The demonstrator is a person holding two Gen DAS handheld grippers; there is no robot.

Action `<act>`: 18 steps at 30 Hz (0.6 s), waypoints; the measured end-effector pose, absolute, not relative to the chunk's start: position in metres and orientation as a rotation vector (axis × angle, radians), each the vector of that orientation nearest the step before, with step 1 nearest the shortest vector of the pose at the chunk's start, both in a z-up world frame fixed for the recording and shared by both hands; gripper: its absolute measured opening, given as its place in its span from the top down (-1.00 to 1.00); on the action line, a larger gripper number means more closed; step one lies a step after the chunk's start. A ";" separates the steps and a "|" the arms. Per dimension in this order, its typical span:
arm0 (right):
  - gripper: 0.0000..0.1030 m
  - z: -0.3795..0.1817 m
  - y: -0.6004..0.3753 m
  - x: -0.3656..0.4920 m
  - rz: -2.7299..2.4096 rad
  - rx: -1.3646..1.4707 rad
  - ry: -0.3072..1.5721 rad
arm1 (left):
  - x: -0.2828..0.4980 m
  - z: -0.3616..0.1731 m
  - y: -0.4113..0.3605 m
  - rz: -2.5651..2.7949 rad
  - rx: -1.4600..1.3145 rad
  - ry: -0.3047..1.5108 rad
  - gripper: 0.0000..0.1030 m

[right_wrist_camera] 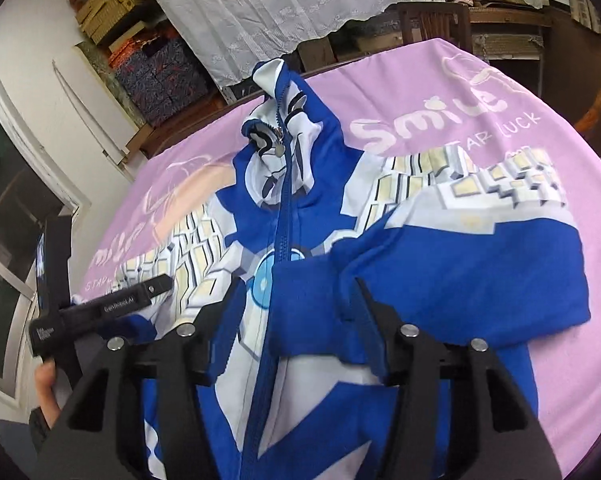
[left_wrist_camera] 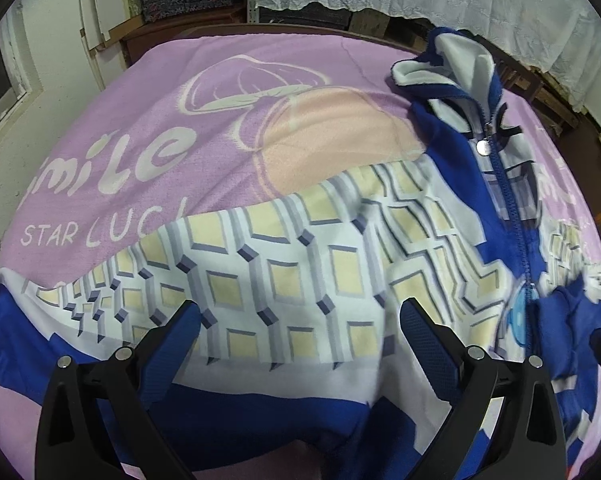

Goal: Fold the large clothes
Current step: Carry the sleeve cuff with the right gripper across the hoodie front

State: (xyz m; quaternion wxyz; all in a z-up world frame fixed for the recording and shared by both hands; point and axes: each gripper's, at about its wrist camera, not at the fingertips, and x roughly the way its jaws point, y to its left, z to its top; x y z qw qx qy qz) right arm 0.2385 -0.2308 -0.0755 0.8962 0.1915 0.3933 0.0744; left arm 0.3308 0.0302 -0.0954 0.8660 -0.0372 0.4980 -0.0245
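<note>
**Left wrist view: hooded garment spread on the lilac cloth, both tools standing apart**

Left wrist view shows the blue and white zip-up hooded fleece garment (left_wrist_camera: 472, 184) lying flat on the lilac printed cloth (left_wrist_camera: 112, 184) that covers the worktop. Its long axis follows the blue zipper (left_wrist_camera: 508, 200), with the white-lined hood (left_wrist_camera: 440, 64) pointing to the far edge, near the dark wooden rim. One patterned sleeve of pale yellow squares (left_wrist_camera: 284, 248) reaches out across the frame to the left. Bare lilac cloth lies open beyond that sleeve up to the far edge.

The left hand-held gripper (left_wrist_camera: 300, 320) hovers over that sleeve, jaws spread wide, nothing between them.

In the right wrist view the zipper (right_wrist_camera: 284, 208) runs up the middle, hood (right_wrist_camera: 276, 80) farthest away. The other sleeve is folded in, its blue cuff end (right_wrist_camera: 440, 276) lying across the body beside the zipper. Open lilac cloth (right_wrist_camera: 520, 360) lies to the right of it. The right hand-held gripper (right_wrist_camera: 296, 304) has its jaws parted over the blue fabric; I see no pinch. The left tool (right_wrist_camera: 112, 304) shows at the left edge, gripped by a hand (right_wrist_camera: 48, 388). A white lace curtain (right_wrist_camera: 284, 12) hangs behind the worktop.
</note>
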 end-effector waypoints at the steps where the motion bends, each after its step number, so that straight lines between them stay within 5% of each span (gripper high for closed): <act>1: -0.02 -0.073 -0.234 0.234 0.165 0.406 0.804 | 0.329 -0.092 0.031 -0.064 -0.091 1.030 -0.93; 11: -0.02 -0.038 -0.303 0.197 -0.074 0.284 0.553 | 0.294 -0.064 -0.013 -0.481 -0.132 0.976 -0.93; 18: 0.04 -0.044 -0.366 0.195 -0.078 0.478 0.511 | 0.286 -0.079 -0.082 -0.768 -0.180 1.156 -0.93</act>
